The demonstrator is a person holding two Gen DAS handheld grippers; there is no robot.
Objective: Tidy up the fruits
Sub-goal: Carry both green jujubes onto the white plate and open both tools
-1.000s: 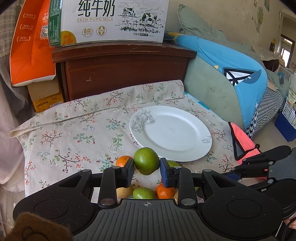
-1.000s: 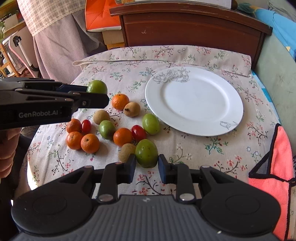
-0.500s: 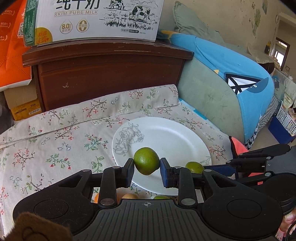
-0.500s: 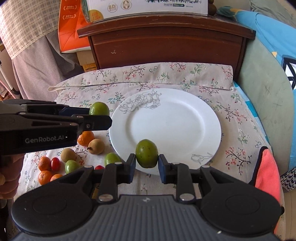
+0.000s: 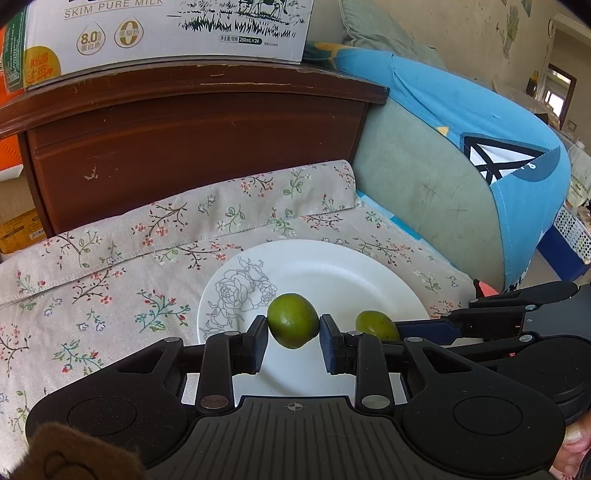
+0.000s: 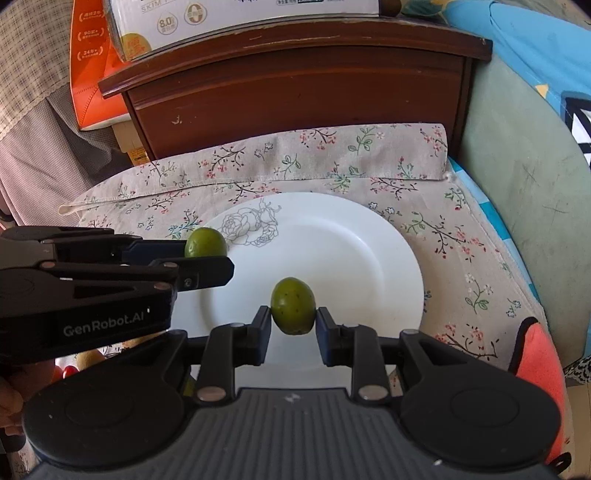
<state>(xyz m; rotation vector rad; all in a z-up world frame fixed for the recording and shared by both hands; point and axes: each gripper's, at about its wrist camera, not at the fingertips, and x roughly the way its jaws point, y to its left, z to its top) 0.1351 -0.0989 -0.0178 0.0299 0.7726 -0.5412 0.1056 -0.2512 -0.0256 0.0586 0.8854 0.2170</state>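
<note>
Both grippers hang over a white plate point(image 5: 332, 273) with a grey rose drawing, which lies bare on the flowered cloth. My left gripper point(image 5: 293, 330) is shut on a round green fruit point(image 5: 293, 320). In the right wrist view the same left gripper point(image 6: 207, 258) comes in from the left with that fruit point(image 6: 205, 242) above the plate's point(image 6: 351, 251) left part. My right gripper point(image 6: 293, 319) is shut on a second green fruit point(image 6: 293, 305), held above the plate's near part. That fruit point(image 5: 376, 325) also shows in the left wrist view, beside the right gripper's arm.
A dark wooden cabinet point(image 5: 192, 147) stands right behind the table, with a milk carton box point(image 5: 166, 33) on top. A green and blue sofa point(image 5: 461, 158) lies to the right. A red cloth point(image 6: 539, 362) lies at the table's right edge. Other fruits point(image 6: 88, 360) peek out at lower left.
Both grippers carried their green fruits from the fruit pile over to the plate. The pile has slid out of view to the lower left. Neither grip changed.
</note>
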